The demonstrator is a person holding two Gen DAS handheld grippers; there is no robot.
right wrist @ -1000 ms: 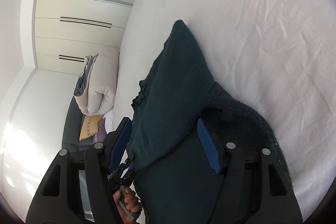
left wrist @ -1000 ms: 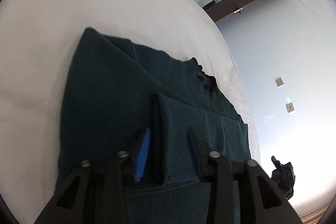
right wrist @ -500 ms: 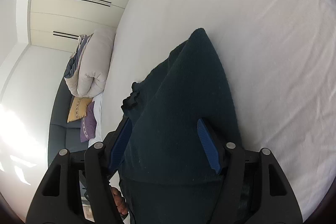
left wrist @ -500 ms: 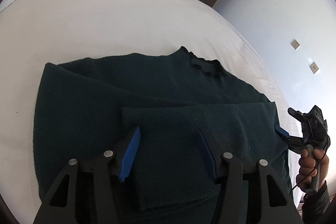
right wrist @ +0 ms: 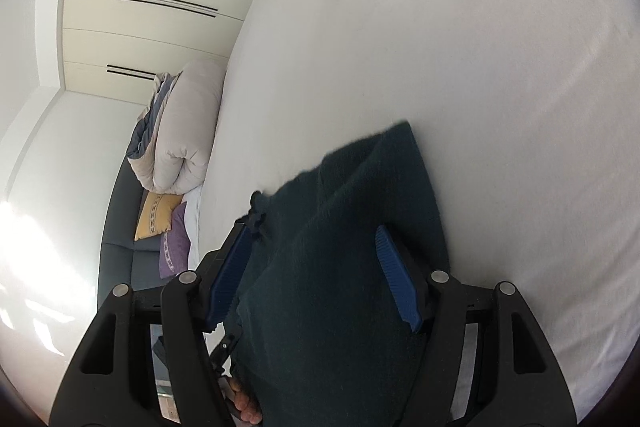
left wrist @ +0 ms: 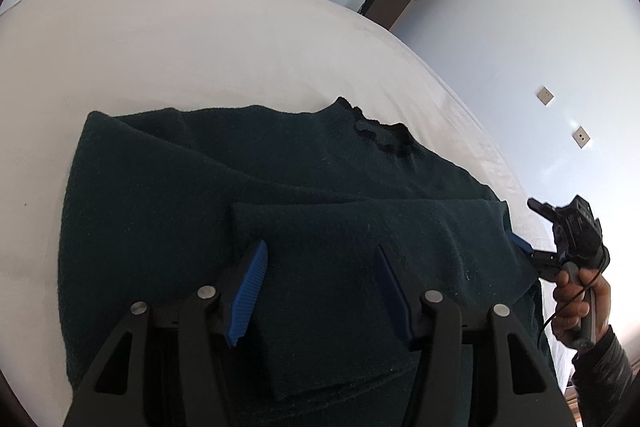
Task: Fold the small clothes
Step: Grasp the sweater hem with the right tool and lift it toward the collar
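The dark green sweater (left wrist: 168, 211) lies on the bed (left wrist: 200, 39), its folded sleeve between the left gripper (left wrist: 320, 291)'s parted jaws; the right gripper (right wrist: 316, 275)'s jaws gape, straddling its edge

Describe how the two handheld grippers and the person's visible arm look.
The left gripper and the right gripper match: matte black angular frames with triangular cut-outs, silver round pivot pins and two ribbed blue finger pads each. In the left wrist view the right gripper has a black body, a grey handle and a thin black cable; the sleeve is dark.

dark green sweater (left wrist: 280, 211), white bedsheet (left wrist: 200, 47)
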